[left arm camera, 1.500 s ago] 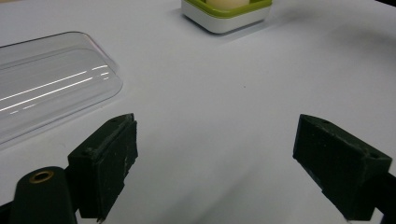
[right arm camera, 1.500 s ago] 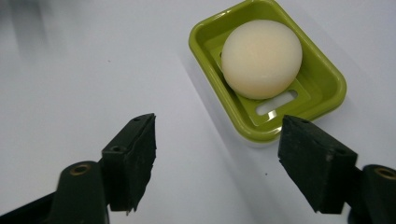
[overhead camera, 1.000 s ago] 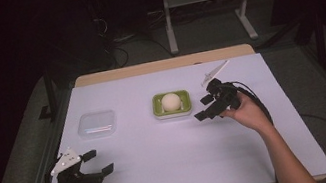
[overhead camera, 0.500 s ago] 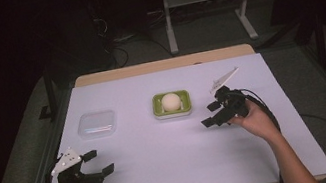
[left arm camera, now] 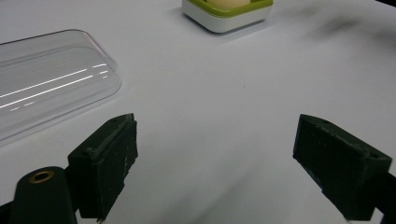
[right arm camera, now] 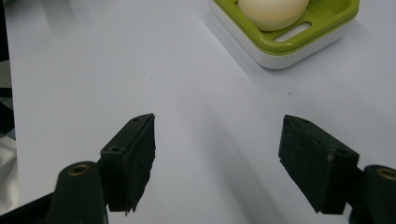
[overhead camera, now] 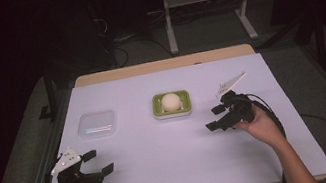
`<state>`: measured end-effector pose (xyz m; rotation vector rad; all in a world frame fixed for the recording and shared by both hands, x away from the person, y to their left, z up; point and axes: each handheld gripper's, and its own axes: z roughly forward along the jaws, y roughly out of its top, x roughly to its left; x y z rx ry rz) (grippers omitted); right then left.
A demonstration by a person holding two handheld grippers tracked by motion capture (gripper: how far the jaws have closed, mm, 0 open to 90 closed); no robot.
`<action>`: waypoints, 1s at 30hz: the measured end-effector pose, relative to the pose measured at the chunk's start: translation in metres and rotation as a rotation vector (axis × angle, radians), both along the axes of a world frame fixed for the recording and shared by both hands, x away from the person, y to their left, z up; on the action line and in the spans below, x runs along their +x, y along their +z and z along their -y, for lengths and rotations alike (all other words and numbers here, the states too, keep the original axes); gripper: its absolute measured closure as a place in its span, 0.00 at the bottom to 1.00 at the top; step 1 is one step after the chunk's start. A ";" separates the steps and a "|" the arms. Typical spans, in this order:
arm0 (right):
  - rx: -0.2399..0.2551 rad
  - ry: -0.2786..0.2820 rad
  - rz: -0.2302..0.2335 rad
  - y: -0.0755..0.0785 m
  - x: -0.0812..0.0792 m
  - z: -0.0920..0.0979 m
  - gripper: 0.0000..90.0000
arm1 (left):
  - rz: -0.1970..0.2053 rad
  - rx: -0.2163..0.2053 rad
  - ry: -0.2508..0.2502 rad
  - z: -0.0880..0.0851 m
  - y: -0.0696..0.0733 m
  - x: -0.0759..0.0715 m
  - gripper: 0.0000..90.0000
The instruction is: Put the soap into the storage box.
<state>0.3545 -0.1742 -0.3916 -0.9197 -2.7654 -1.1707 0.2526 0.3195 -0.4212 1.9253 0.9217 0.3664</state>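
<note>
A green and white soap dish [overhead camera: 171, 105] sits mid-table with a pale round soap [overhead camera: 170, 101] in it. The dish [right arm camera: 289, 39] and soap [right arm camera: 272, 11] appear at the top of the right gripper view. A clear plastic lid [overhead camera: 97, 124] lies left of the dish, and the same lid [left arm camera: 42, 84] fills the upper left of the left gripper view. My right gripper [overhead camera: 215, 118] hovers right of the dish, open and empty. My left gripper [overhead camera: 98, 162] rests near the front left edge, open and empty, in front of the lid.
A white sheet [overhead camera: 173, 160] covers the table. A wooden strip [overhead camera: 161, 65] shows along the far edge. Beyond it stand a metal frame [overhead camera: 206, 2] and cables on a dark floor.
My right gripper has drawn back from the soap dish, moving right and toward the person. The left gripper has stayed in place.
</note>
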 end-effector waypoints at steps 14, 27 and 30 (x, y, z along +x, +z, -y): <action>-0.020 0.001 0.000 -0.009 -0.019 0.008 0.29 | -0.001 0.011 -0.004 0.001 0.000 0.000 0.15; 0.002 -0.015 -0.004 -0.016 -0.036 0.021 0.30 | 0.002 0.014 -0.003 0.001 0.000 0.000 0.15; 0.005 -0.027 -0.009 -0.018 -0.041 0.026 0.30 | 0.001 0.014 -0.003 0.001 0.000 0.000 0.15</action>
